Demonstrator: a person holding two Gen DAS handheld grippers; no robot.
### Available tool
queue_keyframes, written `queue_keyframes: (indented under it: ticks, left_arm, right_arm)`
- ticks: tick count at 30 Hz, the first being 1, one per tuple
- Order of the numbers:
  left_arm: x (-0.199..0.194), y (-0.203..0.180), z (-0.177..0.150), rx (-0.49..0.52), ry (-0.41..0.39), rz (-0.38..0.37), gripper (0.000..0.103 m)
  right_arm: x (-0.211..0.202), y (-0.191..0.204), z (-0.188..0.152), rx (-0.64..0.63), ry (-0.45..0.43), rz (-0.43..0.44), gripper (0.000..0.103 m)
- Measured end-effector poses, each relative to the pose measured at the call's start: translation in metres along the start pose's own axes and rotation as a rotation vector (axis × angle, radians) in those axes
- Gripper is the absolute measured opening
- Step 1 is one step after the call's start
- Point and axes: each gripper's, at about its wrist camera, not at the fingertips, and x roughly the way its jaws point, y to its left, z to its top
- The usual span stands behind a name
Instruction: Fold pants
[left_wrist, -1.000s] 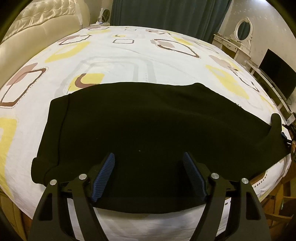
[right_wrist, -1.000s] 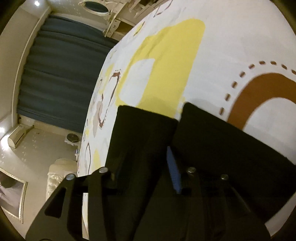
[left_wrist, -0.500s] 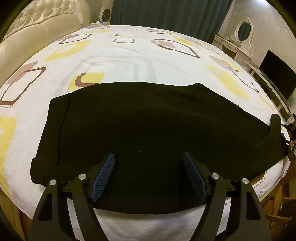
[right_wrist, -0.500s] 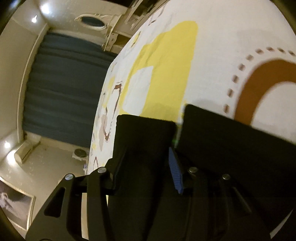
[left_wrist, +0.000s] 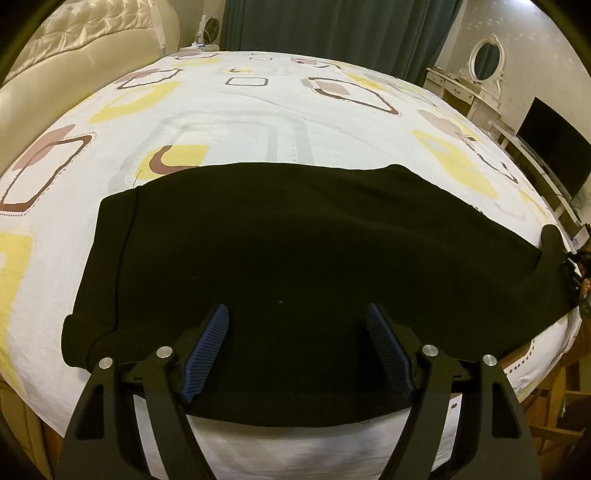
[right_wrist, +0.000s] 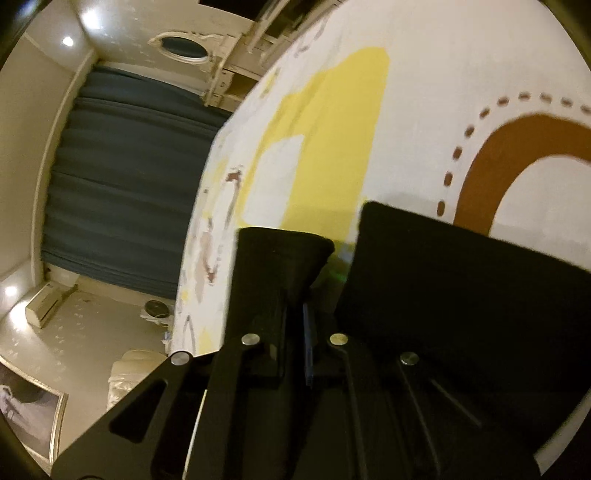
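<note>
Pants (left_wrist: 295, 254) lay flat across the patterned bed (left_wrist: 240, 110); right tongs (right_wrist: 314, 295) clamped the leg cuffs, left tongs (left_wrist: 297, 341) hovered wide above the near edge. Lifting evenly would likely keep the fold square.

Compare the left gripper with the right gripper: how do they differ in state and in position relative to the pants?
The left gripper has its jaws wide apart; the right gripper has jaws closed on cloth. The left gripper hovers at the middle of the black pants, holding nothing; the right grips their end. Both have blue ribbed pads.
</note>
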Motion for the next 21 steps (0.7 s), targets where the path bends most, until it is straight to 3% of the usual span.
queue_keyframes:
  ticks: [5, 9, 14, 19, 21]
  left_arm:
    - [0.0, 0.0, 0.0, -0.003, 0.001, -0.003, 0.076]
    - [0.0, 0.001, 0.0, -0.003, 0.001, -0.004, 0.076]
    - [0.001, 0.0, 0.0, 0.008, 0.001, 0.001, 0.076]
    - [0.001, -0.003, -0.002, 0.03, -0.001, 0.013, 0.076]
    - [0.001, -0.004, -0.003, 0.038, -0.002, 0.018, 0.076]
  right_arm:
    - [-0.04, 0.02, 0.004, -0.083, 0.009, 0.017, 0.006]
    - [-0.075, 0.012, 0.003, -0.104, -0.009, 0.006, 0.006]
    - [-0.103, -0.027, -0.002, -0.067, -0.021, -0.041, 0.005]
    - [-0.102, -0.063, -0.013, -0.013, -0.008, -0.099, 0.005]
    - [-0.102, -0.072, -0.017, 0.012, -0.015, -0.084, 0.005]
